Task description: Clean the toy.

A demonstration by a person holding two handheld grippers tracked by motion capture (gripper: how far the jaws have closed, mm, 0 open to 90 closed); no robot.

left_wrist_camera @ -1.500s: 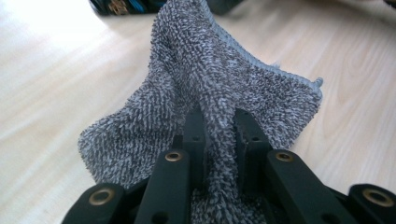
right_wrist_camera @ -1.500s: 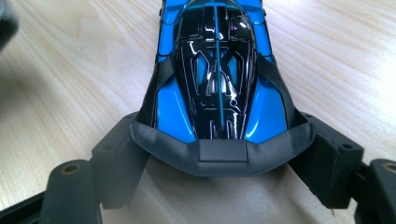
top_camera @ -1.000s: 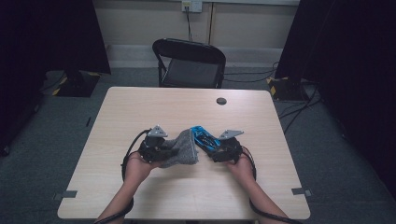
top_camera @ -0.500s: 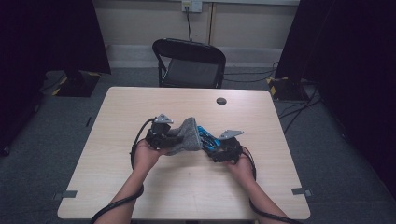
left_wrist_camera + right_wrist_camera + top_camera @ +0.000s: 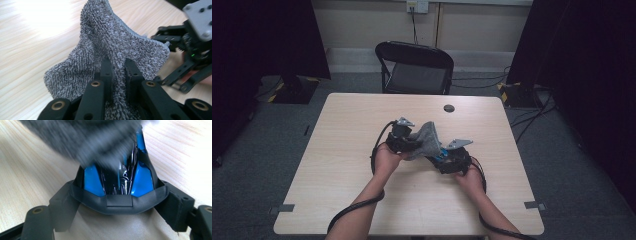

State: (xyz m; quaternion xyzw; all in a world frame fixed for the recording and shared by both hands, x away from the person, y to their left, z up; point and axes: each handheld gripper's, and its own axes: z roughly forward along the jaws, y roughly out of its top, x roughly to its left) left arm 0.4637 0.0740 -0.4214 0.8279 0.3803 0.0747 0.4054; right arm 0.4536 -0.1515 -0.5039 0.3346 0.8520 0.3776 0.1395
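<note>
A grey terry cloth (image 5: 428, 136) is bunched into a peak mid-table. My left gripper (image 5: 411, 144) is shut on a fold of it; in the left gripper view the cloth (image 5: 110, 40) is pinched between the two black jaws (image 5: 117, 63). To its right, my right gripper (image 5: 451, 161) holds a glossy blue and black toy-like object (image 5: 442, 155). In the right gripper view the jaws (image 5: 120, 207) clamp the black rim of the blue object (image 5: 140, 177) from both sides. The blurred cloth (image 5: 82, 137) lies over the object's far end. The right gripper (image 5: 192, 50) also appears in the left gripper view.
A small black round disc (image 5: 449, 108) lies near the table's far edge (image 5: 412, 95). A black folding chair (image 5: 414, 67) stands just beyond the table. Cables trail from both grippers toward the near edge. Bare wood lies to the left and right of the hands.
My left gripper has moved away from the person and to the right, dragging the cloth across the blue object and pulling it up into a peak. The right gripper has stayed still.
</note>
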